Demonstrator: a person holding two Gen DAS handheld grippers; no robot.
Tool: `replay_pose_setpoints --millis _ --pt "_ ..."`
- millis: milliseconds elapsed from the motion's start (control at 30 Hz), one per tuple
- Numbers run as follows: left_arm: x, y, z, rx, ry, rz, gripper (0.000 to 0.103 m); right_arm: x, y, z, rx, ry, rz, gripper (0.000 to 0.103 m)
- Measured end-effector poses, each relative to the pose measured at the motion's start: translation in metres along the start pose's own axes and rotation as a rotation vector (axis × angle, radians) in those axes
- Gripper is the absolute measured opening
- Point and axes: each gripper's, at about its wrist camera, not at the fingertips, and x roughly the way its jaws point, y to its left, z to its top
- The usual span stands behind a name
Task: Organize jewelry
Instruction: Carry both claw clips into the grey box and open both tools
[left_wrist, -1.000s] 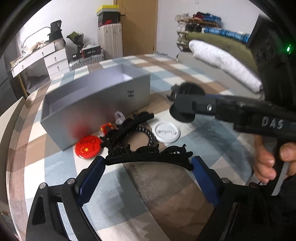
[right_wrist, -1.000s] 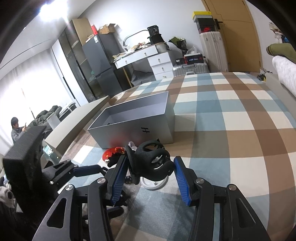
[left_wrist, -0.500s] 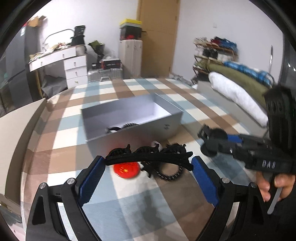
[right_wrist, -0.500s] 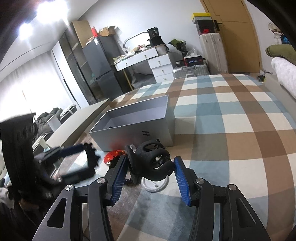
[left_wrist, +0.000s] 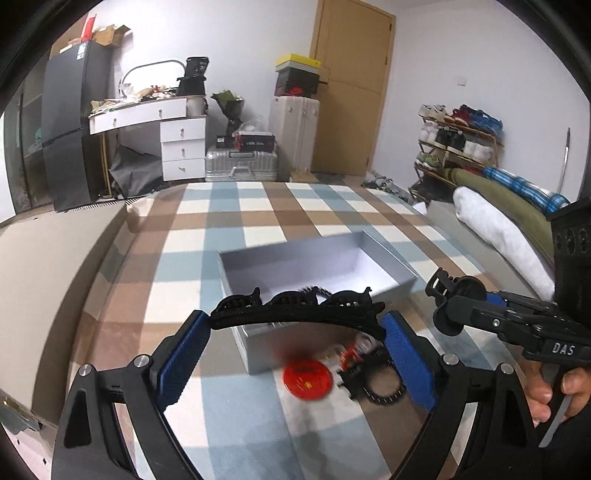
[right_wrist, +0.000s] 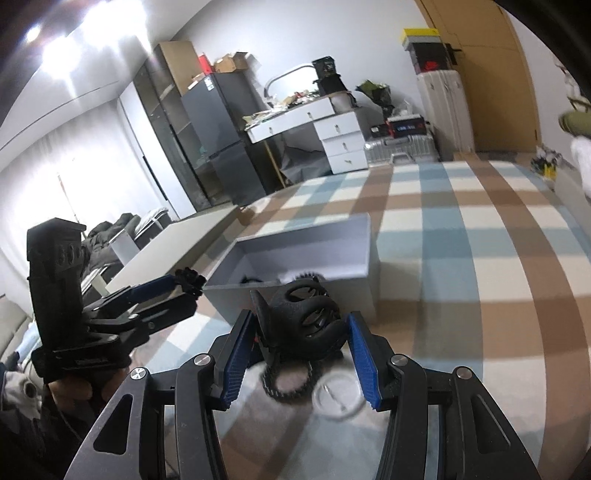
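Left wrist view: left tool (left_wrist: 295, 343) spread wide, gripping a long black clip (left_wrist: 295, 312) end to end between its blue pads (left_wrist: 183, 360), raised above the near wall of the grey box (left_wrist: 258, 341). Box standing open on the checked bed (left_wrist: 229, 402); something dark and toothed just visible inside, behind the clip, too hidden to name. Still outside, in front of the box: a red badge (left_wrist: 307, 376), a black beaded ring (left_wrist: 382, 386) beside it, and small red and clear bits near the box wall, blurred. To the right, right tool (left_wrist: 448, 301) held in the air beside the box, a dark round piece at its tip.

Right wrist view: right tool (right_wrist: 299, 332) partly closed on a round black claw clip (right_wrist: 303, 319), carried short of the box (right_wrist: 364, 291). Inside the box, a dark ring-like piece (right_wrist: 251, 279) and a toothed one (right_wrist: 308, 276) against the floor. Below the tool, the beaded ring (right_wrist: 286, 382) and a white disc (right_wrist: 338, 395) lying on the bed. Left tool (right_wrist: 190, 282) at the left, near the box corner, dark clip at its tip.

Judgement: roughly midway. A couple of pieces seemingly boxed, two clips in hand and close to dropping in, and at least the badge, ring, disc and small bits left to gather.
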Motion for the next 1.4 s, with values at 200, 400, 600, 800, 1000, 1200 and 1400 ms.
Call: replay_pose_setpoints --millis 200,400,600,800,1000,1200,1400 --pt "0.012 0.003 0.011 -0.007 -0.011 -0.011 0.091 0.018 0.001 0.022 -0.014 0.018 -0.013 0.050" --pt "0.032 0.001 0.014 0.001 0.024 -0.029 0.091 0.044 -0.009 0.042 0.013 0.063 0.018 0.050" --pt "0.045 -0.002 0.011 0.032 0.067 -0.029 0.091 0.062 -0.013 0.050 0.015 0.097 0.030 0.050" --pt "0.045 -0.008 0.010 0.088 0.085 0.001 0.091 0.073 -0.012 0.047 0.000 0.136 0.028 0.050" --pt "0.044 -0.007 0.011 0.118 0.092 -0.006 0.091 0.076 -0.012 0.041 0.028 0.168 0.063 0.050" --pt "0.043 -0.006 0.012 0.144 0.101 -0.016 0.091 0.078 -0.011 0.043 0.039 0.203 0.075 0.050" --pt "0.046 -0.007 0.014 0.151 0.113 -0.016 0.091 0.082 -0.009 0.045 0.024 0.203 0.040 0.050"
